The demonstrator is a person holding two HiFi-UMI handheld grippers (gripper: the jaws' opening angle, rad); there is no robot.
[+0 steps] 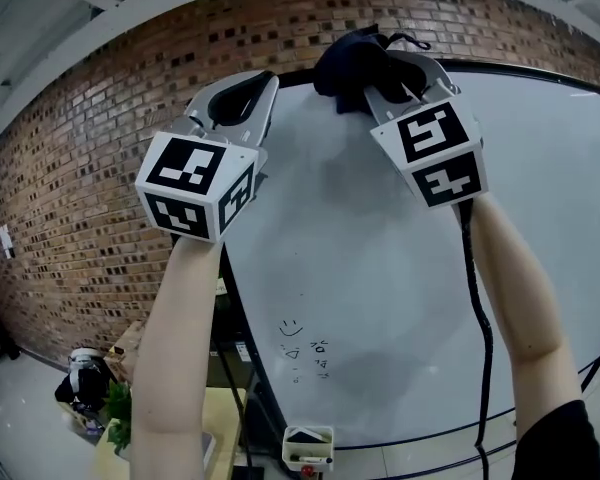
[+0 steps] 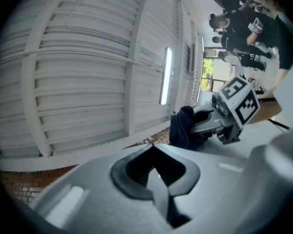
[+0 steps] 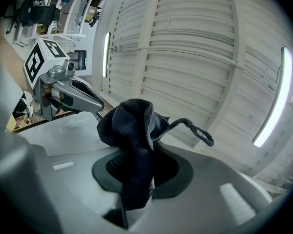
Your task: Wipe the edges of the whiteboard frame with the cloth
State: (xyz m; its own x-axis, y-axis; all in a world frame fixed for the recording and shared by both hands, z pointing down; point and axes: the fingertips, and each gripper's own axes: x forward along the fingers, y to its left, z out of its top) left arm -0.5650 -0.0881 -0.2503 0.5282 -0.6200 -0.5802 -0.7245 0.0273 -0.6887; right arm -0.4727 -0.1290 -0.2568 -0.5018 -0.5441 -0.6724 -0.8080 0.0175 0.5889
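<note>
The whiteboard (image 1: 380, 268) hangs on a brick wall (image 1: 90, 168), and both arms reach up to its upper edge. The right hand-held gripper (image 1: 398, 76) pinches a dark cloth (image 1: 352, 60) between its jaws. The bunched cloth sits against the black whiteboard frame (image 1: 525, 69) along the board's top edge. In the right gripper view the cloth (image 3: 132, 130) rises out of the clamped jaws of the right hand-held gripper (image 3: 136, 172), with a thin loop (image 3: 198, 129) sticking out to one side. The left hand-held gripper (image 1: 248, 90) is at the board's upper left corner, just beside the cloth. Its jaws are pressed together with nothing between them, as the left gripper view (image 2: 154, 152) shows. Whether its tips touch the frame cannot be told. A black cable (image 1: 477, 298) runs down from the right hand-held gripper across the board's face. Small doodles (image 1: 292, 328) mark the board's lower left part. A white slatted ceiling (image 3: 195, 57) lies above the board.
</note>
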